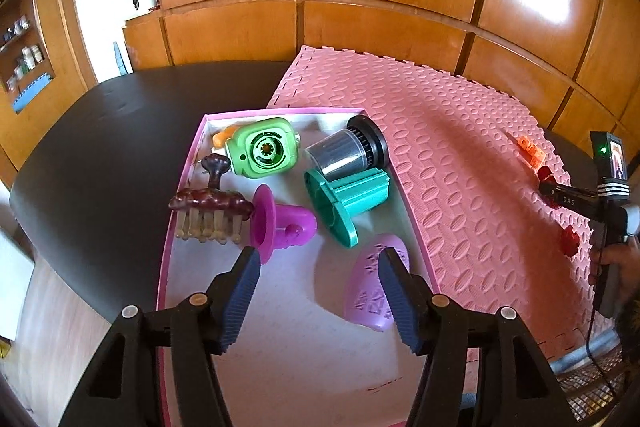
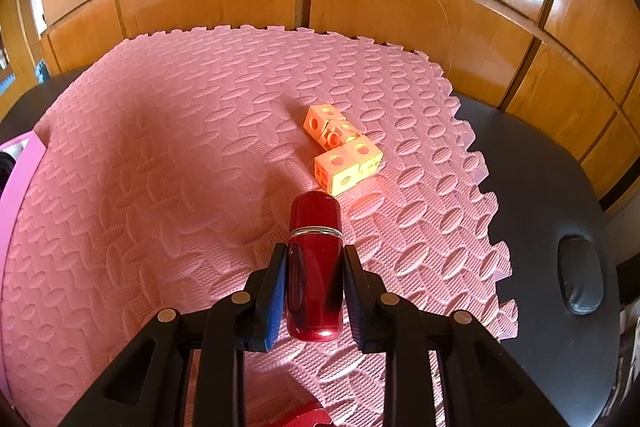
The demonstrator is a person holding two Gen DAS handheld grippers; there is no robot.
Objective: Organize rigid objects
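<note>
Right-wrist view showed my right fingers (image 2: 314, 291) clenched on the red capsule (image 2: 316, 263), one blue pad on each flank; its long axis ran straight out along the fingers, rounded cap leading, over the pink foam mat (image 2: 160, 167). Ahead of the cap, close but apart, lay the orange cube cluster (image 2: 340, 151). The pink-rimmed box (image 1: 182, 187) was only a sliver at the far left of that view, so I judged the coming carry had to go left across the mat. In the left-wrist view my left fingers (image 1: 318, 291) were released above the box floor, holding nothing, the lilac oval piece (image 1: 368, 287) partly behind the right-hand pad. Beyond it lay the magenta cup (image 1: 280, 223), brown brush (image 1: 208, 207), teal funnel (image 1: 344, 203), green housing (image 1: 264, 149) and grey-black cylinder (image 1: 348, 151). The left hand was nearer the box. A red piece at the bottom edge was cut off and I could not identify it.
</note>
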